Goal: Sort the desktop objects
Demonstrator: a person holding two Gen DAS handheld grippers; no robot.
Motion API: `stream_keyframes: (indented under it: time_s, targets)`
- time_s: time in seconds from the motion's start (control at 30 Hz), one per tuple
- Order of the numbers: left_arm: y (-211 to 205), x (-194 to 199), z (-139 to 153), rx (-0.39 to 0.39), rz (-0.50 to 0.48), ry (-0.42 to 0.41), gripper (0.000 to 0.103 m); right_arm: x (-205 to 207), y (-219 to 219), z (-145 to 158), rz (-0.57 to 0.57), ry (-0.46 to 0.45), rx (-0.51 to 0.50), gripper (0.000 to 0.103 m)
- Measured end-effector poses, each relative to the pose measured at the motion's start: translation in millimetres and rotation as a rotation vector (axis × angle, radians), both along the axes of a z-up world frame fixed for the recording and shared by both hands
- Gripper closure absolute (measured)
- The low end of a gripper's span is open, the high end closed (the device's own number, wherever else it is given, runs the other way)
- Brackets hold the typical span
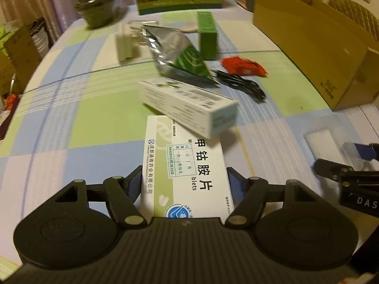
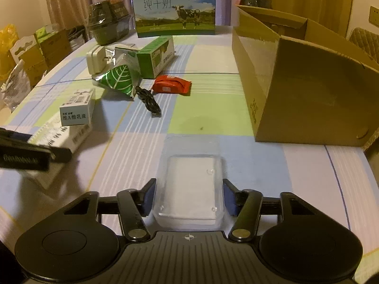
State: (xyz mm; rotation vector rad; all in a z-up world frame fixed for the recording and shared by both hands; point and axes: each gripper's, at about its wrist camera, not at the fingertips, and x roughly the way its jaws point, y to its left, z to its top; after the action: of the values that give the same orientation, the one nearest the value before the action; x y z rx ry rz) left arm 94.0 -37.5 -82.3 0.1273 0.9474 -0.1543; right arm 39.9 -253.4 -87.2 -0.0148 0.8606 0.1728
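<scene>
The table (image 2: 208, 108) has a cloth with blue and green squares. On it lie 1 red packet (image 2: 171, 84), 1 black cable (image 2: 148, 101), 1 clear tray (image 2: 191, 184) and 1 big brown box (image 2: 303, 90).

Tablecloth (image 2: 208, 108) pastel checks; red packet (image 2: 171, 84); leaf-patterned green pouch (image 2: 118, 80).

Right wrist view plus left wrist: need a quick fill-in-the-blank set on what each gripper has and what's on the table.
1. The right gripper straddles a clear ____ tray.
2. The left gripper has a white ____ box between its fingers.
3. The black cable lies beside a ____ snack packet.
4. The large open box to the right is made of ____.

Missing words: plastic; medicine; red; cardboard
</scene>
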Motion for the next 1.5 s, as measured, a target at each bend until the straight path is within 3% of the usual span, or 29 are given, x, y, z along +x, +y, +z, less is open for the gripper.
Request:
stream_keyframes:
  time_s: [0.37,0.6,0.8,1.03,1.1,1.5]
  targets:
    - [29.7,-10.0,17.9,-0.004,0.097,-0.032,0.036,-5.2,5.8,1.2,0.02,0.006,-0.005,0.049]
    - [30.1,-16.3,3.5,-0.017,0.1,0.013,0.035,-5.0,6.7,2.6,0.019,0.003,-0.02,0.038]
    - [30.3,-10.0,-6.0,-0.007,0.102,0.031,0.035,-4.2,8.1,2.1,0.02,0.002,-0.027,0.036]
    - [32.6,-2.0,-9.0,-0.017,0.113,0.011,0.034,-3.8,10.6,-0.3,0.028,0.015,-0.034,0.037]
    - [32.3,-0.9,-8.7,-0.018,0.114,0.009,0.035,-4.4,10.6,-0.3,0.027,0.016,-0.038,0.049]
    - [37.0,-20.1,16.8,-0.041,0.134,-0.032,0.036,-13.9,11.7,28.1,0.035,-0.054,-0.011,0.049]
